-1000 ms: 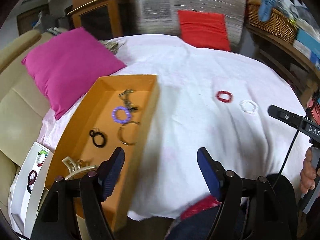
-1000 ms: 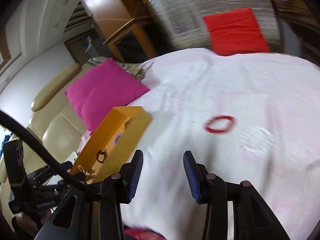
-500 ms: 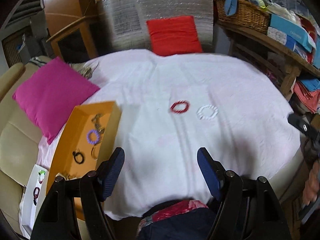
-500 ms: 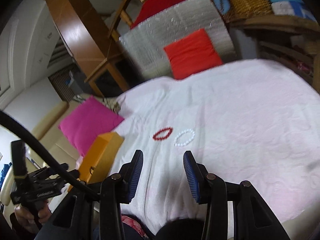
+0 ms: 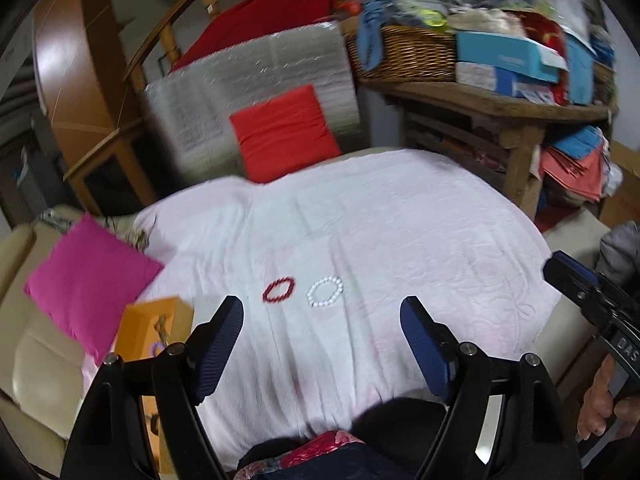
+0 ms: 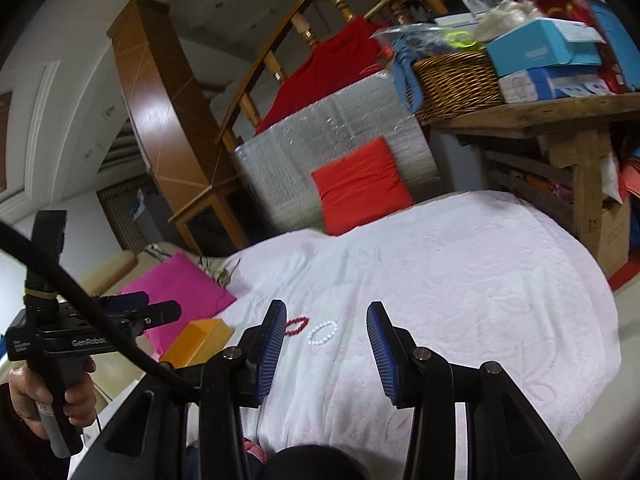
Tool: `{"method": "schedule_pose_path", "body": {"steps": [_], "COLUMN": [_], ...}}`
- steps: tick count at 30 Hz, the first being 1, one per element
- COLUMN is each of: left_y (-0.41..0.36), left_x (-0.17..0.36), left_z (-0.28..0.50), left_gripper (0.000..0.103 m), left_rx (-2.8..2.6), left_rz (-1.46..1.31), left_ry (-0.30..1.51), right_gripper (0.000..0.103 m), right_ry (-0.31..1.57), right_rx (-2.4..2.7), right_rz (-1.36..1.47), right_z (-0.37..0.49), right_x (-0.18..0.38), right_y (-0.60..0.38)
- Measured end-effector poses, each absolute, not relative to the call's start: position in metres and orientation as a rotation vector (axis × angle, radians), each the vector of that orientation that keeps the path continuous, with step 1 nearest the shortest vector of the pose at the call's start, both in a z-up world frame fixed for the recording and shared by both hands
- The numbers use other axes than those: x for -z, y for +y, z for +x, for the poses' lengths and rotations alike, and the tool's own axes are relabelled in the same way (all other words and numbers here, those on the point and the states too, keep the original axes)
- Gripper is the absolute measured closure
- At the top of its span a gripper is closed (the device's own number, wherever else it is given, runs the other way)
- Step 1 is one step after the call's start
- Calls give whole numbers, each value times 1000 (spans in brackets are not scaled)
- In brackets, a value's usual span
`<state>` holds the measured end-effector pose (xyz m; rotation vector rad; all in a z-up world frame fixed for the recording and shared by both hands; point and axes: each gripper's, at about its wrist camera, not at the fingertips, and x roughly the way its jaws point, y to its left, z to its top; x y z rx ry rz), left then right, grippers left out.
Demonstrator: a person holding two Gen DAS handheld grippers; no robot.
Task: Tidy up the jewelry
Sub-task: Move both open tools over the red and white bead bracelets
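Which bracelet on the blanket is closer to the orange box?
The red bead bracelet. It lies on the orange box's side, while the white bead bracelet sits just beyond it.

Both wrist cameras look forward from the near edge of the white blanket (image 5: 400, 232) toward the red cushion (image 5: 284, 132), both held well back and high, the right one more from the right side, and both share the red bracelet (image 5: 279, 289) and the white bracelet (image 6: 322, 333).

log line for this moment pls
left gripper open, empty | right gripper open, empty | red bracelet, white bracelet on blanket | orange box left
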<state>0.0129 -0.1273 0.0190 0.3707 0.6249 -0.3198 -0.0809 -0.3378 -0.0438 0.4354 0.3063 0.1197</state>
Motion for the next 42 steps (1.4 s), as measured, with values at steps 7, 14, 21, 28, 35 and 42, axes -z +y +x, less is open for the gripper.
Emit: {"method": "schedule_pose_path", "body": {"steps": [7, 14, 21, 28, 35, 42], "left_y": [-120, -87, -46, 0, 31, 25], "left_x": [-32, -34, -7, 44, 97, 125], "left_z": [3, 19, 50, 102, 143, 180], "left_gripper": [21, 16, 16, 16, 16, 16], "left_rx": [305, 229, 136, 80, 72, 88], "left_rz": [391, 341, 293, 199, 106, 129], "left_ry": [570, 570, 634, 763, 878, 901], "right_gripper": [57, 57, 57, 57, 57, 57], "right_ry": [276, 288, 397, 548, 644, 760], "right_rx": [-134, -198, -253, -256, -267, -391], "right_rz": [444, 446, 488, 595, 631, 698], "right_z": [-83, -52, 0, 58, 118, 176], "right_x": [32, 16, 48, 102, 129, 154], "right_y": [-335, -312, -295, -303, -298, -269]}}
